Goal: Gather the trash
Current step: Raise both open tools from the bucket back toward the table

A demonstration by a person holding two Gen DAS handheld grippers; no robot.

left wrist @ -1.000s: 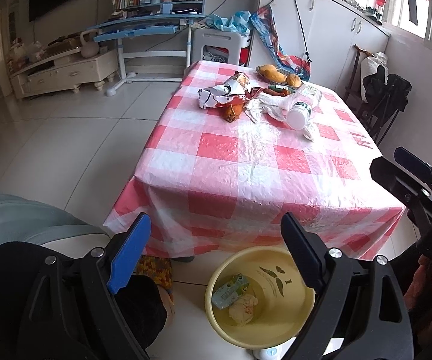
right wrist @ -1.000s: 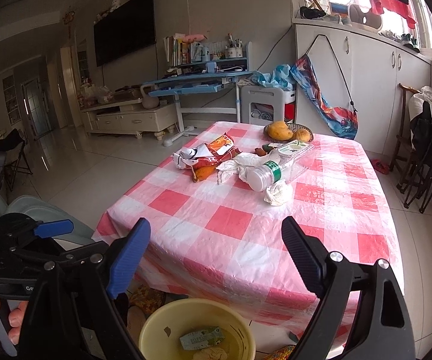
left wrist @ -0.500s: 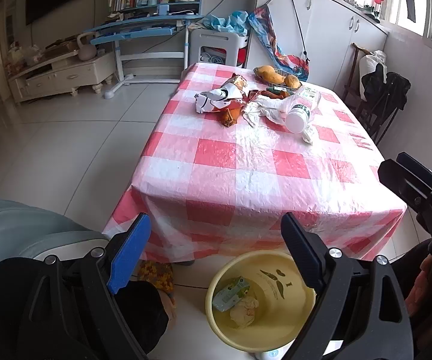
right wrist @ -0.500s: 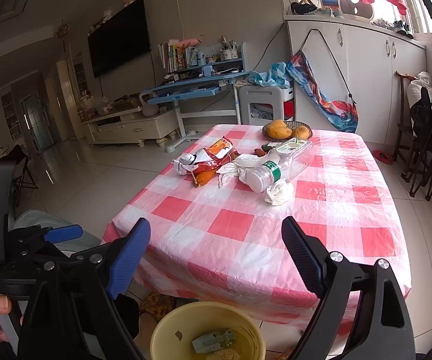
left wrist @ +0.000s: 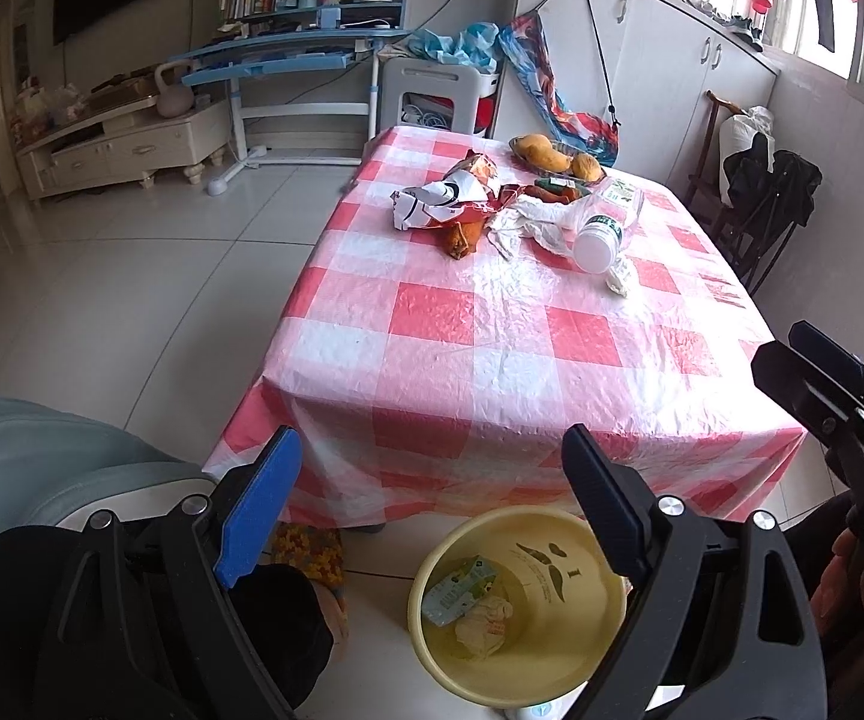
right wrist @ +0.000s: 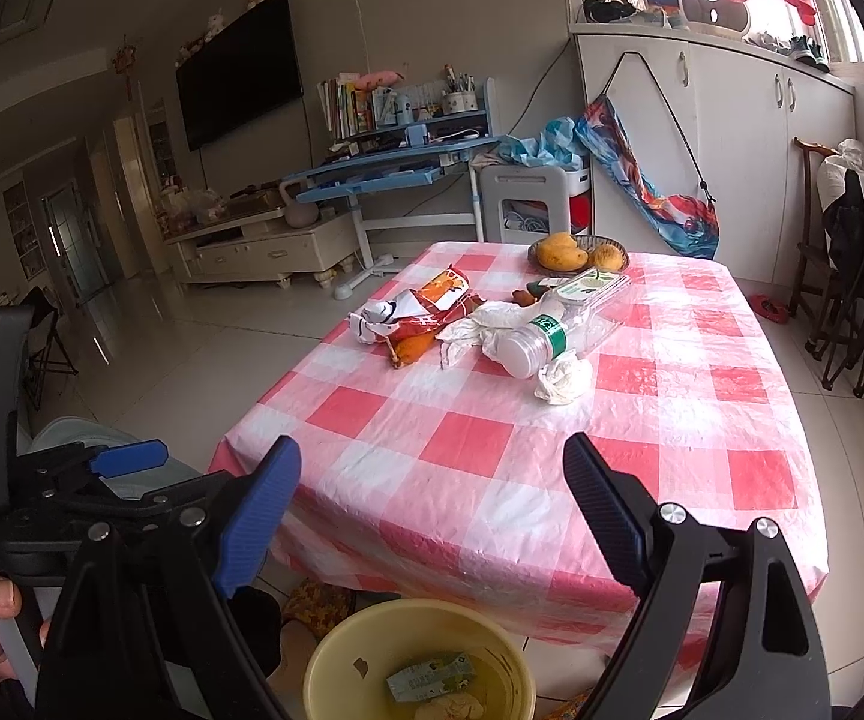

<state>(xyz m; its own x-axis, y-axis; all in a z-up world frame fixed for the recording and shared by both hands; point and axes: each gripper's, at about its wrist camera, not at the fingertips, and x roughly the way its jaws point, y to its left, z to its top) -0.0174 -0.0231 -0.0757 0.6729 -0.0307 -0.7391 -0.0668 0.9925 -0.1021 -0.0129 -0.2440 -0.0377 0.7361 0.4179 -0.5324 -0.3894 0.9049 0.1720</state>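
Both views have drifted slightly since a second ago; nothing on the table has shifted. Nearest, the left gripper [left wrist: 432, 504] and right gripper [right wrist: 432, 510] hang spread and empty above the yellow bin [left wrist: 516, 612] on the floor, at the table's [left wrist: 492, 396] near edge. Well beyond, past bare cloth, lies the trash: snack wrapper [right wrist: 420, 309], crumpled tissue [right wrist: 564, 381] and plastic bottle [right wrist: 558, 330], its long axis pointing away, nearer the right gripper.

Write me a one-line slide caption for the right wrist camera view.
Open right claw faces a checked table strewn with a bottle, wrappers and tissue; yellow bin below.
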